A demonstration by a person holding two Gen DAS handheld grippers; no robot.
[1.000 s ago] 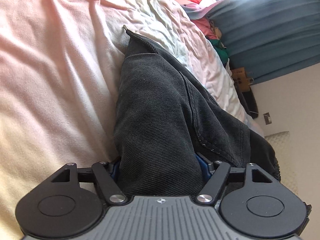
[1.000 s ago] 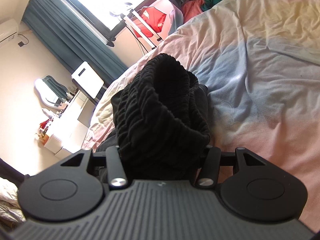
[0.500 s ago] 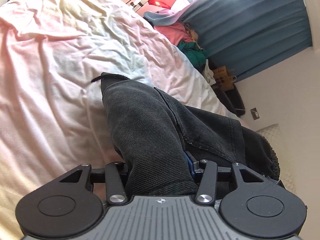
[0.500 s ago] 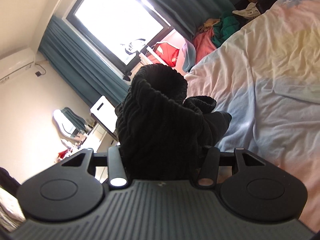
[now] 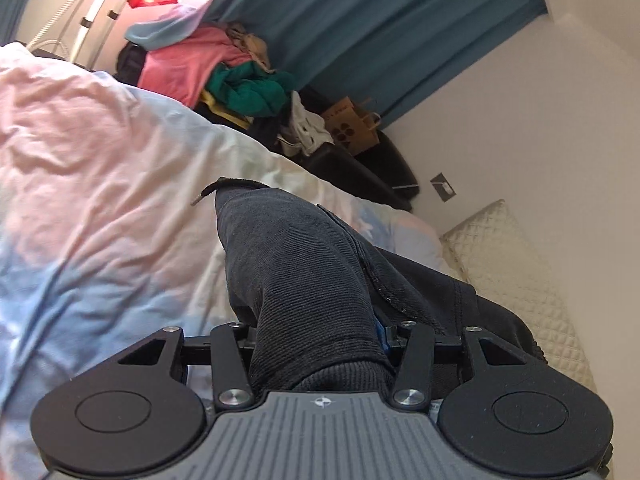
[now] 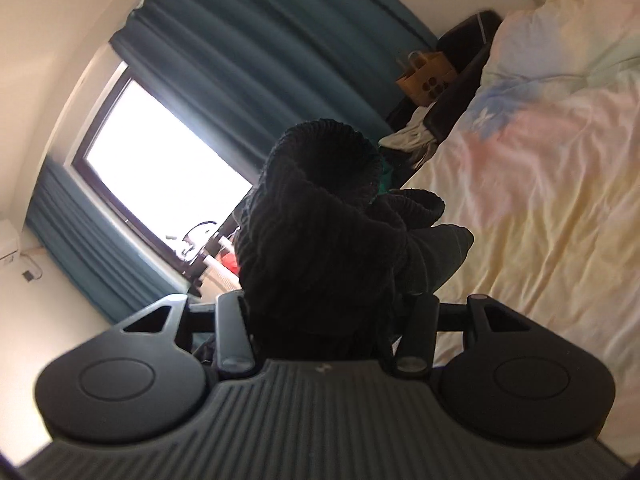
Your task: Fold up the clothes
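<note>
Teal curtains [image 6: 248,52] hang behind a bed whose pastel duvet [image 5: 92,184] lies rumpled. Only the right wrist view shows the bright window [image 6: 160,152]; only the left shows the heaped laundry [image 5: 224,76]. Both claws pinch one dark ribbed garment [image 5: 304,272] lifted over the bed: left gripper [image 5: 320,336] on flat cloth, right gripper [image 6: 324,312] on the bunched elastic hem [image 6: 320,160].

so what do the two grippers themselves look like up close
Both match: the left gripper and right gripper have a grey ribbed body flanked by two round black discs, with black link arms on silver pivot screws. A blue part shows on the left. No cables or sleeves visible.
</note>
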